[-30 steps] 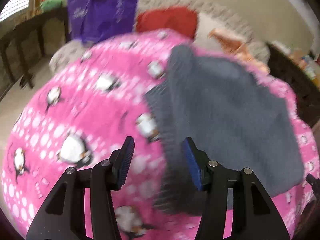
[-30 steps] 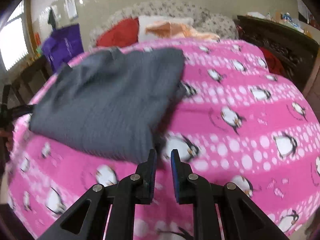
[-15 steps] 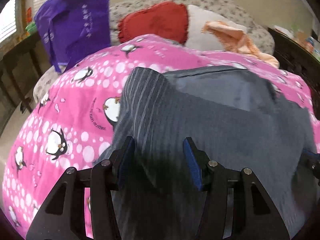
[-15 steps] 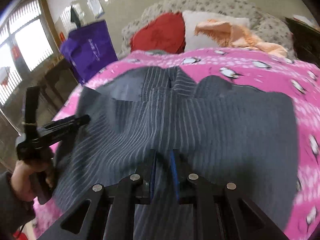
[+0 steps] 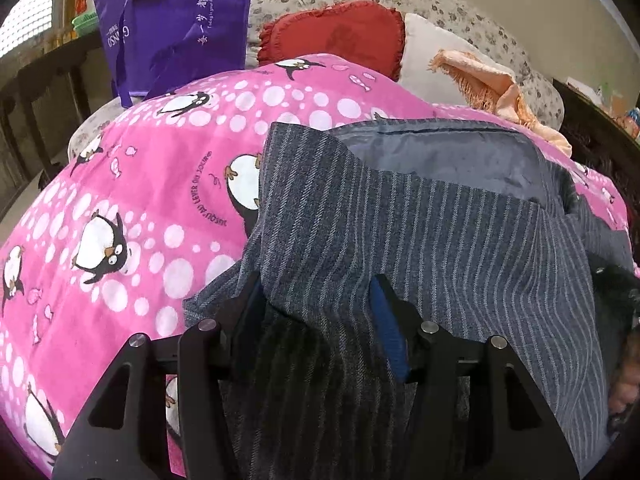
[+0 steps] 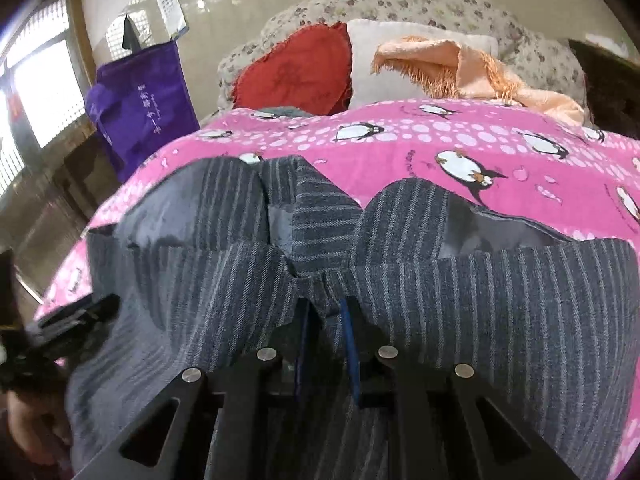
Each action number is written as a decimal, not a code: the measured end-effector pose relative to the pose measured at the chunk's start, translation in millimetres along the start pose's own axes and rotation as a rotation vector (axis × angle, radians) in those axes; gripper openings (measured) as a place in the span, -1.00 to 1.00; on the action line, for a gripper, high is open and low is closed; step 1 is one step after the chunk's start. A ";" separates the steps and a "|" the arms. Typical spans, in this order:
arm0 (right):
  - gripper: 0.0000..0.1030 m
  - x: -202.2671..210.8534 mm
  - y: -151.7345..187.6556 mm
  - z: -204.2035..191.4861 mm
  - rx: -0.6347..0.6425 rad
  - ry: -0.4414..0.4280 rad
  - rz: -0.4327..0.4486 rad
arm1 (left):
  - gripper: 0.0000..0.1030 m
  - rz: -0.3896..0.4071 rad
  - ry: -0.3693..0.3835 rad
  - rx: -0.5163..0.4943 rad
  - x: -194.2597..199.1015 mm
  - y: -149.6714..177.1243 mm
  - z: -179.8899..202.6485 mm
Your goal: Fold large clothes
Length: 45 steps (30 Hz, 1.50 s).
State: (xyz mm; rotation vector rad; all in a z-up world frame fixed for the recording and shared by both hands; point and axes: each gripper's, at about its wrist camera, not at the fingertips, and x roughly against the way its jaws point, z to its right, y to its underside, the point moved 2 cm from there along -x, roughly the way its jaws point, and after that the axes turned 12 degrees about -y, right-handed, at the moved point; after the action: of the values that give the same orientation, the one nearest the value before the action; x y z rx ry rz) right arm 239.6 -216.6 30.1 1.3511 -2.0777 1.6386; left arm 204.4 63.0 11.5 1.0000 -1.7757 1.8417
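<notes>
Grey pinstriped wool, a large garment with a smooth grey lining, lies spread over the pink penguin blanket on the bed, so there is a broad soft surface to fold on. My left tool stands about half open and its jaws are opening; a ridge of the striped cloth rises between them, but the pads do not seem to press it, so I judge it is not gripped there. My right tool is nearly shut, with a small tuck of the same cloth pinched between its blue pads, near what looks like the garment's middle seam. That hold, I think, keeps the fabric gathered and controlled for the next fold. In the right wrist view my left tool sits at the garment's left edge, with my hand beneath it.

A purple bag hangs beyond the bed; it carries white Chinese characters and Latin letters I can only partly read, ending in "NSO". The blanket has curved lettering beside a penguin, too distorted to read with confidence. A red cushion and an orange fringed cloth lie at the bedhead.
</notes>
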 end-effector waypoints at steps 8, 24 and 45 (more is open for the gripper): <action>-0.65 128.2 62.1 -30.9 -0.003 0.048 0.053 | 0.06 -0.002 -0.004 -0.007 -1.4 -0.2 -1.1; -0.54 220.2 158.2 -45.7 0.050 0.195 0.066 | 0.57 -0.102 0.271 0.032 92.2 51.7 -86.3; -0.48 202.6 255.6 11.5 -0.042 0.383 0.017 | 0.83 -0.238 0.804 -0.117 35.2 6.5 -40.2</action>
State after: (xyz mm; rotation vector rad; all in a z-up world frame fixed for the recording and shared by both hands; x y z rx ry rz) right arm -57.8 -338.9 -25.4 0.9190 -1.8884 1.6906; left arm 167.4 94.5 34.7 0.3142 -1.1917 1.6287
